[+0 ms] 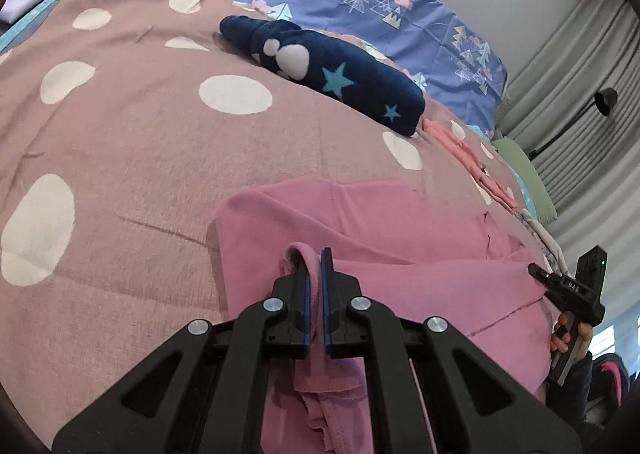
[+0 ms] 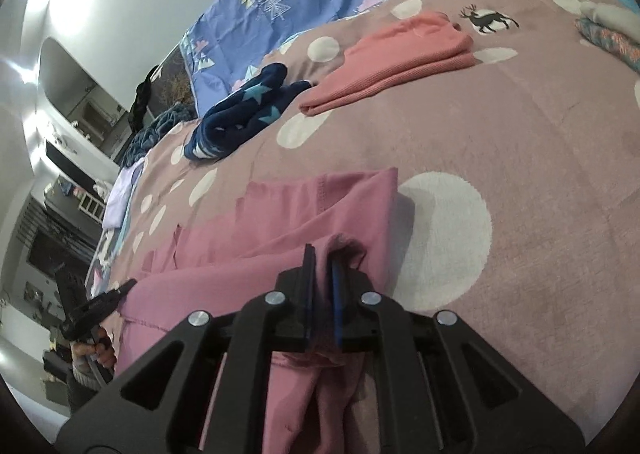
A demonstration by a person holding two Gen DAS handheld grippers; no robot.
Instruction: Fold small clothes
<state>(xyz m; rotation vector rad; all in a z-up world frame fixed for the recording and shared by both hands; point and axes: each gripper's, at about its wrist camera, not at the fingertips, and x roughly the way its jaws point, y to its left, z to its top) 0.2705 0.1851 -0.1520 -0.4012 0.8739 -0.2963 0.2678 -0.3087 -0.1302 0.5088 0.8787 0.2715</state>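
Mauve polka-dot bedspread carried a folded-over pink knit garment, creased; left gripper and right gripper jaws each clenched its edge.

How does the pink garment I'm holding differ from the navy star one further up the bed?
The pink garment is plain and spread partly open, pinched by both grippers; the navy star garment is patterned with stars, bundled compactly, and untouched. Both rest on the dotted blanket.
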